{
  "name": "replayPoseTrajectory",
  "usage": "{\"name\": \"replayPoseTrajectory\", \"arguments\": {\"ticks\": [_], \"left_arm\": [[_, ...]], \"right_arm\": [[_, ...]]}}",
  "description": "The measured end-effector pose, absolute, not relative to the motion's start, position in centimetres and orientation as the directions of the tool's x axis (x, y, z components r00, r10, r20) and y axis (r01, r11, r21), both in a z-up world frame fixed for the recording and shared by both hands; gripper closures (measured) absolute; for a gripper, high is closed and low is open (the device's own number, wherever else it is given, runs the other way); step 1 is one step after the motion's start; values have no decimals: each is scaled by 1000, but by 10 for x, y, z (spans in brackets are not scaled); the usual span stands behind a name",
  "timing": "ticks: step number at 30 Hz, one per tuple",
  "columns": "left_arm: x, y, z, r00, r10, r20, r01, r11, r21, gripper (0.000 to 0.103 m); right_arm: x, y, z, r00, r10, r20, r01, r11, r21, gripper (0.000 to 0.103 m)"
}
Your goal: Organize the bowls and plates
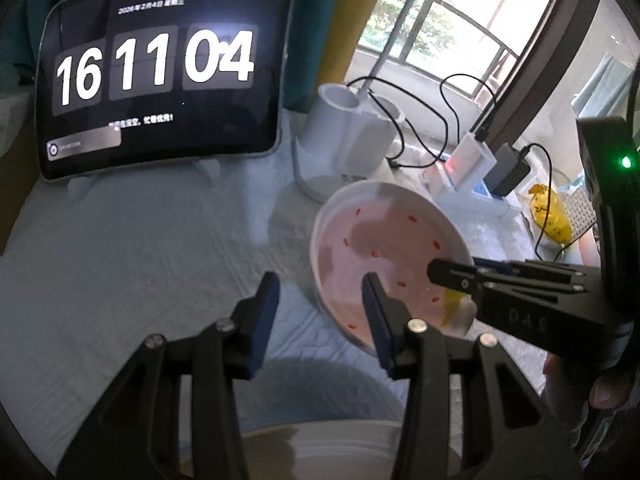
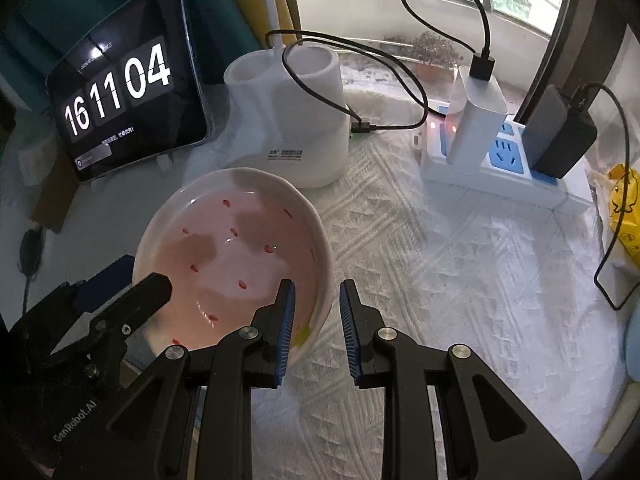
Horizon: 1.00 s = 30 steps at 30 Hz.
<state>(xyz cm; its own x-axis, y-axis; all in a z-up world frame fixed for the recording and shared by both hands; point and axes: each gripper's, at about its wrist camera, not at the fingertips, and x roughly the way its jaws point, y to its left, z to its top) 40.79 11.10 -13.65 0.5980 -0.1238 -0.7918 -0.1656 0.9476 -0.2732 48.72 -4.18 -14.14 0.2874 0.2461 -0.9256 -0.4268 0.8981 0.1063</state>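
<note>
A white plate (image 2: 236,248) with red specks sits on the cloth-covered table (image 2: 440,280), near a tablet clock (image 2: 120,96). The right gripper (image 2: 316,328) straddles the plate's right rim, jaws narrow, apparently not yet pinching. The left gripper (image 1: 320,320) hovers part-open over the left rim, holding nothing. Closing squarely on the rim should prevent tipping.

Right gripper (image 2: 317,322) jaws straddle the pink bowl's (image 2: 236,256) rim.
</note>
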Motion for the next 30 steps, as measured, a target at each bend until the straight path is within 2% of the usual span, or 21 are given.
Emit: {"name": "replayPoseTrajectory", "arguments": {"ticks": [13, 18, 24, 30], "left_arm": [[413, 108, -150, 578, -154, -801, -143, 948, -285, 60], [412, 106, -152, 583, -167, -795, -126, 948, -292, 72], [412, 108, -152, 582, -162, -797, -132, 948, -289, 77], [407, 103, -145, 597, -163, -785, -117, 951, -287, 78]], "right_arm": [[493, -32, -154, 259, 241, -935, -445, 889, 106, 81], [490, -32, -151, 276, 246, -929, -457, 884, 98, 90], [484, -31, -146, 291, 257, -921, -475, 875, 94, 90], [479, -36, -133, 329, 266, -906, -468, 879, 89, 92]]}}
